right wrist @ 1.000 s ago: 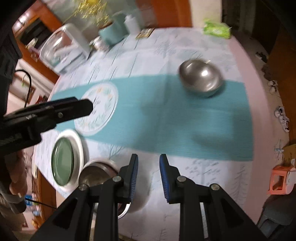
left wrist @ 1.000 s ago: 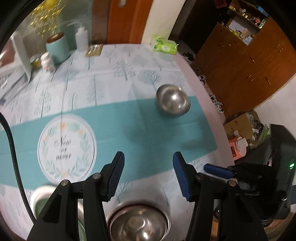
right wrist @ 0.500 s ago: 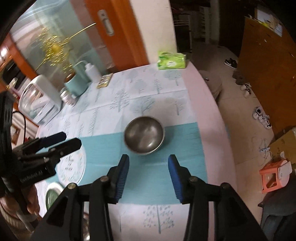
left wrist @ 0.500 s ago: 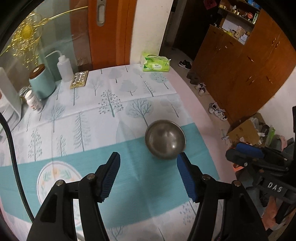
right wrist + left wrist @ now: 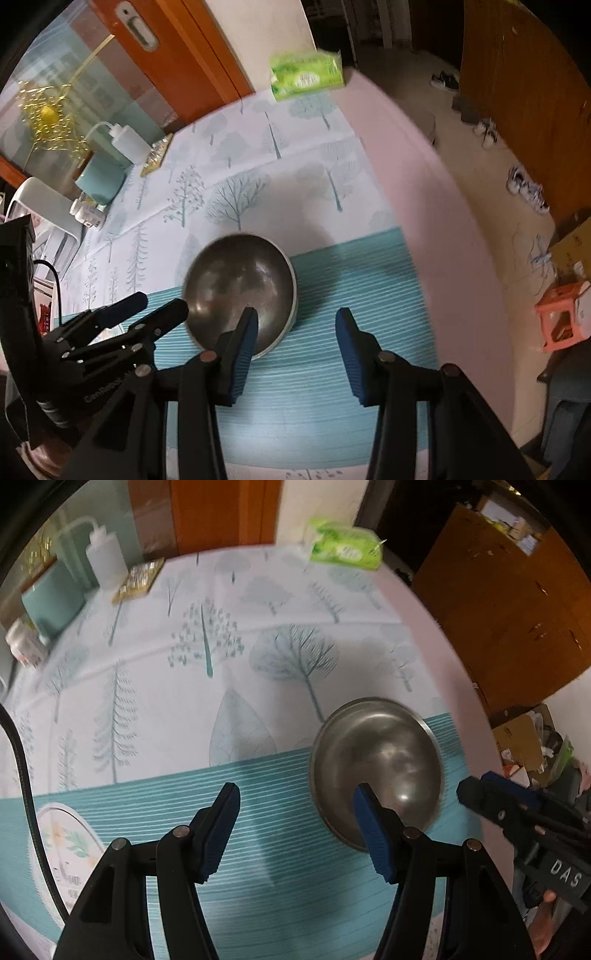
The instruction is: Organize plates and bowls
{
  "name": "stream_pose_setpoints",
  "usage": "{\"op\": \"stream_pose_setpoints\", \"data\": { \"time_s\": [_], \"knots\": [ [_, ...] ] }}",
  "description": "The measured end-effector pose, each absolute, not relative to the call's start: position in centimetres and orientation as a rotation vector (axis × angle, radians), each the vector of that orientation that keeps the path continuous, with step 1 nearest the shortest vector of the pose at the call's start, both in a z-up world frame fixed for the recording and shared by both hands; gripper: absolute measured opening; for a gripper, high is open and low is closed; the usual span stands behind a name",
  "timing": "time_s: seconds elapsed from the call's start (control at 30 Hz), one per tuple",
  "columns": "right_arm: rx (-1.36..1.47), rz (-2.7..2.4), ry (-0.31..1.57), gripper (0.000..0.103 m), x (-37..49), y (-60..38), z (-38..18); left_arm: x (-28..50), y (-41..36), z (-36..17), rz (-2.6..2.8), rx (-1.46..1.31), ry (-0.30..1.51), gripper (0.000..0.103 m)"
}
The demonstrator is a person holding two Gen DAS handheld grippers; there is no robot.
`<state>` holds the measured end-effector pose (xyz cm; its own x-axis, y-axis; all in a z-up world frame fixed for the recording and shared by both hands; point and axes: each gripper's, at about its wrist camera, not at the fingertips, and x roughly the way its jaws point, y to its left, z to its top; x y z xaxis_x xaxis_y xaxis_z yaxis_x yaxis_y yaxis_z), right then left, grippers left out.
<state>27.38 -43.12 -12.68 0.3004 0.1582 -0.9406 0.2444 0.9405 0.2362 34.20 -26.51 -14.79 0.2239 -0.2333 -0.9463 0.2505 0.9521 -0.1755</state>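
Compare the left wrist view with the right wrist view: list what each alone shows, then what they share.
Only the left wrist view: the round printed emblem on the cloth at lower left, and cardboard boxes on the floor.

Only the right wrist view: the door handle, a gold ornament, a white rack, shoes and an orange stool.

Both: the steel bowl on the teal stripe, the green tissue pack, squeeze bottle, teal canister, and both open grippers, left gripper and right gripper.
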Motion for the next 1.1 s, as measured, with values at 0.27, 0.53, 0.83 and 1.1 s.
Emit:
{"op": "stream_pose_setpoints", "data": {
  "time_s": [0.27, 0.53, 0.83, 1.1],
  "knots": [
    [0.374, -0.053, 1.332, 0.027, 28.3, -43.0, -15.7, 34.8, -26.3, -17.8, -0.332, -0.034, 1.347, 0.062],
    [0.381, -0.019, 1.346, 0.013, 28.9, -42.3, -16.3, 34.8, -26.8, -18.2, -0.407, -0.096, 1.368, 0.020],
    [0.378, -0.009, 1.368, 0.008, 28.4, -41.7, -16.1, 33.4, -27.1, -17.1, -0.420, -0.029, 1.364, 0.011],
    [0.365, 0.020, 1.356, 0.007, 26.7, -40.2, -13.9, 31.3, -25.6, -14.4, -0.421, -0.009, 1.360, 0.011]
  ]
}}
